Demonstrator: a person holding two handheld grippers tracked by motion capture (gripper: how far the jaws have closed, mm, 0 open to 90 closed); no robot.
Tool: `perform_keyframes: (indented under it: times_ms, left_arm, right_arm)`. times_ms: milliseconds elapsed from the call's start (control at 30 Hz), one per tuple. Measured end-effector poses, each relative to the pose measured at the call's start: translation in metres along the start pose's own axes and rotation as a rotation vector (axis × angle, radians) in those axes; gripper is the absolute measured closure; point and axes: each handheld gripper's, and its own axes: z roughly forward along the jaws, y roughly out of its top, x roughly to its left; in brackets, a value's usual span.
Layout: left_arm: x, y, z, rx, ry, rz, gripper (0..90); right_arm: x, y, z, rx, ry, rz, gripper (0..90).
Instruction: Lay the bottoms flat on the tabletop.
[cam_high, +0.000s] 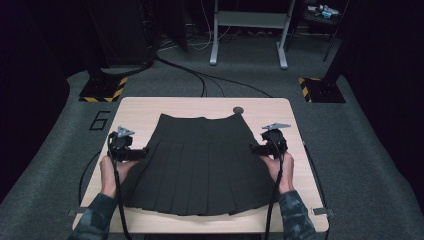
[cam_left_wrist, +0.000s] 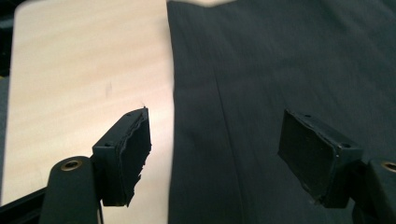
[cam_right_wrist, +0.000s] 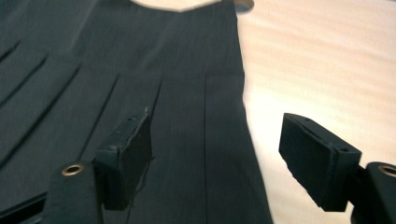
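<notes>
- I see the dark pleated fabric skirt (cam_high: 196, 165) lying flat on the pale wooden counter (cam_high: 150, 107).
- My left hand-held gripper (cam_left_wrist: 215, 154) straddles its left edge, jaws apart.
- My right hand-held gripper (cam_right_wrist: 217, 158) straddles its right edge, jaws apart.
- A "6" marking (cam_high: 100, 120) sits on the grey floor (cam_high: 45, 165).

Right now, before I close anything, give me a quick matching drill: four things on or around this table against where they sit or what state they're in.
Things:
1. left tool
2. right tool
3. skirt
4. round hole

Places or states:
A. spread flat, waistband at the far side
B. open, straddling the skirt's right edge
C. in the tabletop just beyond the waistband
D. open, straddling the skirt's left edge

Pairs: 1-D, 2-B, 3-A, 4-C
</notes>
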Motion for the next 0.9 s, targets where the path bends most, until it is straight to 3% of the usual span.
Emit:
perform_keyframes:
  times_ms: [67, 300, 533, 600, 667, 767, 833, 900]
  left_arm:
    - [-0.001, -0.016, -0.005, 0.004, -0.009, -0.007, 26.2]
    - [-0.009, -0.064, -0.022, 0.044, -0.017, -0.017, 36.5]
    - [-0.021, -0.103, -0.024, 0.113, -0.054, 0.029, 65.5]
    - [-0.023, -0.11, -0.023, 0.104, -0.063, 0.016, 74.0]
    - [-0.029, -0.113, -0.026, 0.091, -0.056, 0.038, 79.5]
    - [-0.035, -0.114, -0.03, 0.098, -0.077, 0.058, 79.2]
    - [-0.034, -0.112, -0.033, 0.104, -0.102, 0.062, 74.0]
    - [-0.032, -0.109, -0.036, 0.104, -0.113, 0.035, 63.3]
  right_arm:
    - [0.0, -0.014, -0.005, -0.015, 0.014, 0.001, 23.4]
    - [0.003, -0.063, -0.012, 0.009, 0.007, 0.008, 22.6]
    - [0.005, -0.092, -0.01, 0.032, 0.014, 0.038, 22.6]
    - [0.005, -0.097, -0.009, 0.037, 0.016, 0.043, 22.8]
    - [0.005, -0.099, -0.008, 0.047, 0.014, 0.041, 22.9]
    - [0.004, -0.1, -0.007, 0.054, 0.009, 0.041, 22.6]
    - [0.004, -0.1, -0.009, 0.05, 0.008, 0.043, 21.7]
    - [0.004, -0.099, -0.012, 0.042, 0.004, 0.041, 19.9]
